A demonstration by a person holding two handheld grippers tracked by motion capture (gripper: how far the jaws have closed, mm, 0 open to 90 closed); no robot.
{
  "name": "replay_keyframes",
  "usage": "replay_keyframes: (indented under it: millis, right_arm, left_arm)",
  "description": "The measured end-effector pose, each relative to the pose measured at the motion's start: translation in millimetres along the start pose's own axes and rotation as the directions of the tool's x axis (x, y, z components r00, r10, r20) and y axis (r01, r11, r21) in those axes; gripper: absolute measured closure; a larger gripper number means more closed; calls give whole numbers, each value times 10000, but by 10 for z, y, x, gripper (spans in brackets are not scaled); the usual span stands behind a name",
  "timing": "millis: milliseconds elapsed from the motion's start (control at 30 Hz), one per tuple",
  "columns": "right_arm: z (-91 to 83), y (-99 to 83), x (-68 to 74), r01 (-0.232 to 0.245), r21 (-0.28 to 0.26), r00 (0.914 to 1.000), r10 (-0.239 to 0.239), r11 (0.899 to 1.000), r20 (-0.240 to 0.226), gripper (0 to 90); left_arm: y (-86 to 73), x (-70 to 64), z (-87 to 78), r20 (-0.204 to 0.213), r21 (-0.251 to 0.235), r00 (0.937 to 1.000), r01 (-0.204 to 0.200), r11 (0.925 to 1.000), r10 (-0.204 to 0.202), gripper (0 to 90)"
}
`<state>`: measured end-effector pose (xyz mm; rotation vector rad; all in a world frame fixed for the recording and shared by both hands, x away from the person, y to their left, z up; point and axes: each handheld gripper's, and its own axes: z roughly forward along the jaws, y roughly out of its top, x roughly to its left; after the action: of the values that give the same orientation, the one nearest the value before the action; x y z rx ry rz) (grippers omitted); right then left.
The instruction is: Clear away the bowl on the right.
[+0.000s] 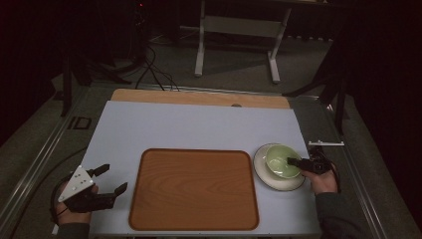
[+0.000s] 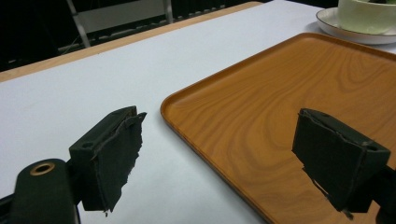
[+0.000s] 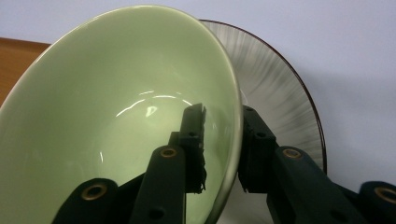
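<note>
A pale green bowl [image 1: 278, 160] sits on a white plate [image 1: 264, 175] with a dark rim, just right of the wooden tray [image 1: 194, 189]. My right gripper [image 1: 294, 162] is shut on the bowl's right rim [image 3: 233, 130], one jaw inside the bowl and one outside. In the right gripper view the bowl [image 3: 116, 116] looms close with the plate [image 3: 285, 88] behind it. My left gripper [image 1: 110, 180] rests at the table's front left, jaws wide open and nothing between them. Its view looks across the tray's near corner [image 2: 289, 107] toward the bowl [image 2: 366, 14] and the plate [image 2: 329, 21].
A light blue mat [image 1: 199, 124] covers the table, with a bare wooden strip [image 1: 199, 97] along the far edge. A small white bar [image 1: 326, 143] lies off the mat's right side. White table legs [image 1: 239, 40] and cables [image 1: 149, 69] stand on the dark floor beyond.
</note>
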<state>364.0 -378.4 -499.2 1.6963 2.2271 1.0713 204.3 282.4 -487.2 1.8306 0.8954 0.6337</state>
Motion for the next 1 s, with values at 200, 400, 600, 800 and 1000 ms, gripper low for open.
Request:
replay_keyframes:
  millis: [200,400,600,800,1000]
  right_arm:
    - [18,2,-35,-666,-13,9973,665,9978,-326,772]
    - [52,27,9,-673,366,9971,685,9971,-340,773]
    - [52,53,46,-688,558,9976,690,9961,-29,820]
    - [46,35,77,-813,410,9967,812,9958,39,822]
    - [22,28,90,-869,250,9960,873,9959,-168,825]
  left_arm:
    - [0,1,0,12,-8,10000,7,10000,-7,154]
    - [2,-2,-1,11,-14,10000,-17,10000,17,154]
    - [1,0,0,26,-11,10000,-11,10000,11,154]
    - [1,0,0,26,-13,10000,-11,10000,11,154]
    - [1,0,0,9,0,10000,-9,10000,9,154]
